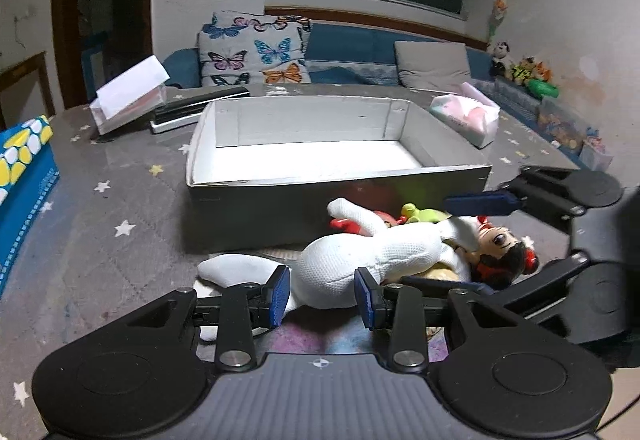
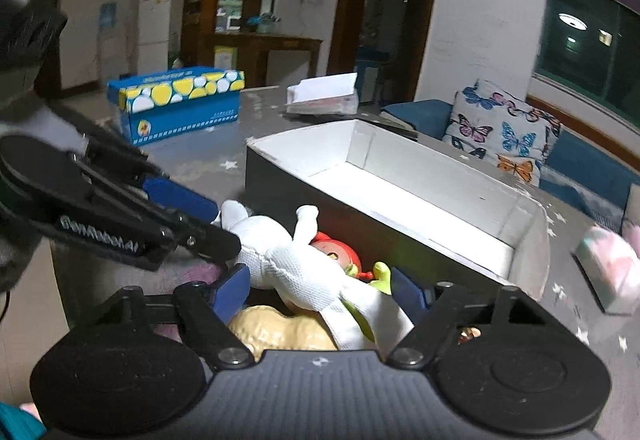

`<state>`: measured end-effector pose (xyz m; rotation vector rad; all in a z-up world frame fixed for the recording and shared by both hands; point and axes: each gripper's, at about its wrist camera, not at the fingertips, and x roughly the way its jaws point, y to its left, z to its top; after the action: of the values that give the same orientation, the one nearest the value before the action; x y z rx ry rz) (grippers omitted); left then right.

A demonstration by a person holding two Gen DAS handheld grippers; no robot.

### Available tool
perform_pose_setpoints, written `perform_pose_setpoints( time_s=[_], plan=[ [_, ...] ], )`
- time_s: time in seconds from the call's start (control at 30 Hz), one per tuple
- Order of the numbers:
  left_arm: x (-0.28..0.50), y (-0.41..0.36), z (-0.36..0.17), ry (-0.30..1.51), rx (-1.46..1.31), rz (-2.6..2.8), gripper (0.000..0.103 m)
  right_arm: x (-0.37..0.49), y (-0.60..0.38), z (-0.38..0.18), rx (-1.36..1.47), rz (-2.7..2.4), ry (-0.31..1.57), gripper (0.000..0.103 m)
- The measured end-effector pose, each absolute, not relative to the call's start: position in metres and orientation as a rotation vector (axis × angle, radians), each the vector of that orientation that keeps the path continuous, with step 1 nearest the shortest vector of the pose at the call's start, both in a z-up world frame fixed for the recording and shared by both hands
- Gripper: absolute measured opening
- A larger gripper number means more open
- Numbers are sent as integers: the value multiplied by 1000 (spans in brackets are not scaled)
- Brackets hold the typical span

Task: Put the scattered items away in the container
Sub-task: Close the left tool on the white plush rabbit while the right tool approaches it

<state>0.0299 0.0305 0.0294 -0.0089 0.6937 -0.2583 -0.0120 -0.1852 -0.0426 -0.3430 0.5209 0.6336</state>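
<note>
A grey cardboard box (image 1: pixel 340 200) with a white inside stands open on the star-patterned table, also seen in the right wrist view as the box (image 2: pixel 304 156). A heap of toys lies against its front wall: a white plush toy (image 1: pixel 360 252), a dark-haired doll (image 1: pixel 504 252), a red toy (image 2: pixel 336 248), a green toy (image 2: pixel 380 272) and a tan toy (image 2: pixel 280 332). My left gripper (image 1: pixel 322 294) is shut on the plush's lower end. My right gripper (image 2: pixel 320 290) straddles the heap from the other side, jaws wide, with the white plush toy (image 2: pixel 296 272) between them; no firm press shows.
A blue and yellow tissue box (image 2: pixel 180 100) stands at the table's left. A pink tissue pack (image 1: pixel 468 116) lies right of the box. Behind it are a white open carton (image 1: pixel 128 96) and a black device (image 1: pixel 192 112). A sofa with a butterfly pillow (image 1: pixel 256 52) lies beyond.
</note>
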Motion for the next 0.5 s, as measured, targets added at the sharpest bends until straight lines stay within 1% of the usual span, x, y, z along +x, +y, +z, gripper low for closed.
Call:
perform_pose_setpoints(
  time_s=[0.13, 0.23, 0.5],
  plan=[
    [34, 34, 28, 707, -32, -296, 38, -10, -179, -46, -377, 652, 524, 69],
    [38, 36, 26, 724, -47, -314, 39, -11, -173, -48, -409, 662, 515, 68],
    [43, 45, 22, 742, -93, -328, 38, -12, -164, -50, -492, 660, 500, 54]
  ],
)
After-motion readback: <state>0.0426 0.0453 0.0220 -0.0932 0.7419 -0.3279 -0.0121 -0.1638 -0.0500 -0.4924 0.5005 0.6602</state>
